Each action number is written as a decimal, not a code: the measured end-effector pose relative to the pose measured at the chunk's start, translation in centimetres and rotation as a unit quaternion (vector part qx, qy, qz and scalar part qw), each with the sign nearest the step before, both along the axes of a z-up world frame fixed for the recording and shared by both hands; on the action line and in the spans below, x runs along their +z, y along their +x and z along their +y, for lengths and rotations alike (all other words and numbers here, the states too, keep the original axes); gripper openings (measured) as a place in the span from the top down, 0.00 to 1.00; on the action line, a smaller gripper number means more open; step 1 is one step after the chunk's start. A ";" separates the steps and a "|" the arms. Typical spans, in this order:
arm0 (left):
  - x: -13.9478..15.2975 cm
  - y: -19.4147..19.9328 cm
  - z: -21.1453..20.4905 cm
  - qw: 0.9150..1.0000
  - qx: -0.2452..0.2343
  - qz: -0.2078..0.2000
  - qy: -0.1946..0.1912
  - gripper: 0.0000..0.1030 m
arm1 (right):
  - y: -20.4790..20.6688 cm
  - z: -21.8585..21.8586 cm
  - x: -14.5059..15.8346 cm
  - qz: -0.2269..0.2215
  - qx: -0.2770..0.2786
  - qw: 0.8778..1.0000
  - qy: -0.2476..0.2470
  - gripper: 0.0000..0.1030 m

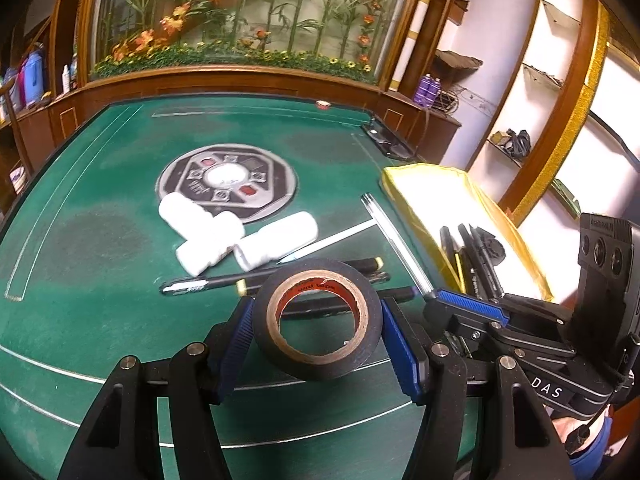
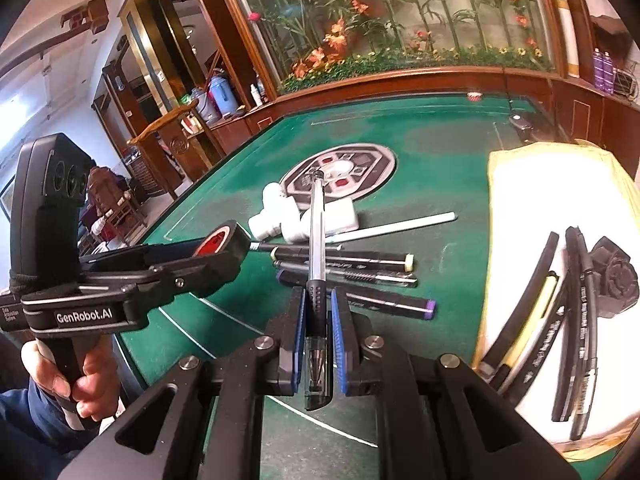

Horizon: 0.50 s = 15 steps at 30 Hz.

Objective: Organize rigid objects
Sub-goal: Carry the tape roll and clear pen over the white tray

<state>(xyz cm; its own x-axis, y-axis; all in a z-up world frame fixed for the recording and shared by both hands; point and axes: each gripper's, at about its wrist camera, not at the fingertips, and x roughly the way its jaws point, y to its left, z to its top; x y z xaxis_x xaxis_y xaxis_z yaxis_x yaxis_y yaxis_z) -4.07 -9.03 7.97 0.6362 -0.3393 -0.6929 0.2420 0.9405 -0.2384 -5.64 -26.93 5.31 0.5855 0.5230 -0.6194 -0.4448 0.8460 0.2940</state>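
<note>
My left gripper (image 1: 316, 316) is shut on a roll of black tape (image 1: 362, 300) with a brown and red core, held a little above the green table (image 1: 100, 280). The tape also shows edge-on in the right wrist view (image 2: 222, 240). My right gripper (image 2: 318, 300) is shut on a clear gel pen (image 2: 316, 240) with a black grip, pointing away over the table. In the left wrist view that pen (image 1: 394, 240) pokes up beside the yellow tray (image 1: 492, 204). Several black markers (image 2: 360, 264) lie on the table under both grippers.
Three white bottles (image 1: 224, 232) and a white stick (image 2: 400, 226) lie near the round grey centre panel (image 1: 228, 180). The yellow tray (image 2: 504, 176) at the right holds several black pens (image 2: 576, 320) and a black rose-shaped object (image 2: 612, 276). Wooden cabinets ring the table.
</note>
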 end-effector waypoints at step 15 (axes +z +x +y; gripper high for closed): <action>1.6 0.4 -6.4 0.998 -0.057 -0.012 0.011 0.36 | 0.3 -4.9 1.8 -0.015 -0.060 0.998 0.005 0.88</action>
